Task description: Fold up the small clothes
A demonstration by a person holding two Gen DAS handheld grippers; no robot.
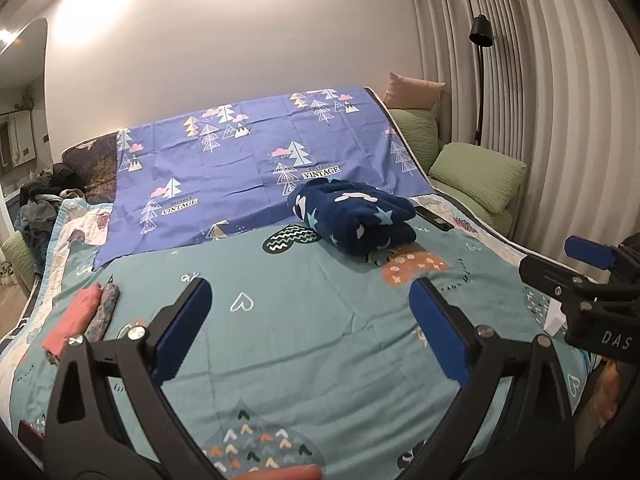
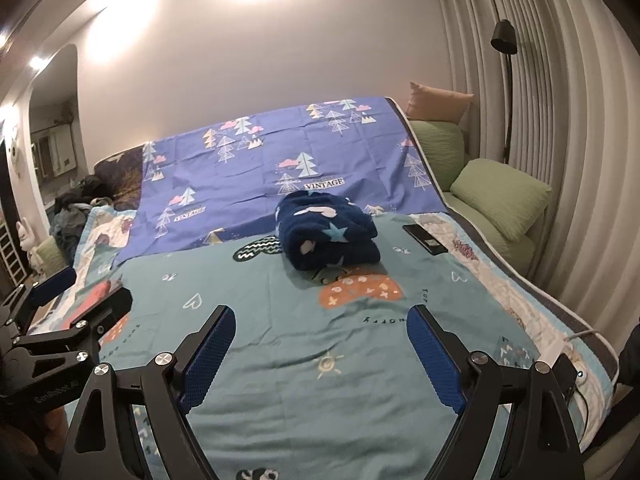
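A dark blue fleece garment with stars [image 1: 354,216] lies folded in a bundle on the teal bedspread [image 1: 304,344], ahead of both grippers; it also shows in the right wrist view [image 2: 326,232]. My left gripper [image 1: 310,304] is open and empty above the spread, well short of the bundle. My right gripper [image 2: 320,332] is open and empty too. It shows at the right edge of the left wrist view [image 1: 560,260]. A folded pink garment [image 1: 74,320] and a folded patterned one [image 1: 105,312] lie side by side at the left.
A purple sheet with tree prints [image 1: 256,160] covers the bed's far half. A black phone [image 2: 425,240] lies right of the bundle. Green cushions [image 2: 500,196] and a floor lamp [image 2: 505,36] stand at the right by the curtain. A clothes pile [image 1: 44,200] sits far left. A white cable and charger [image 2: 560,350] lie at the right bed edge.
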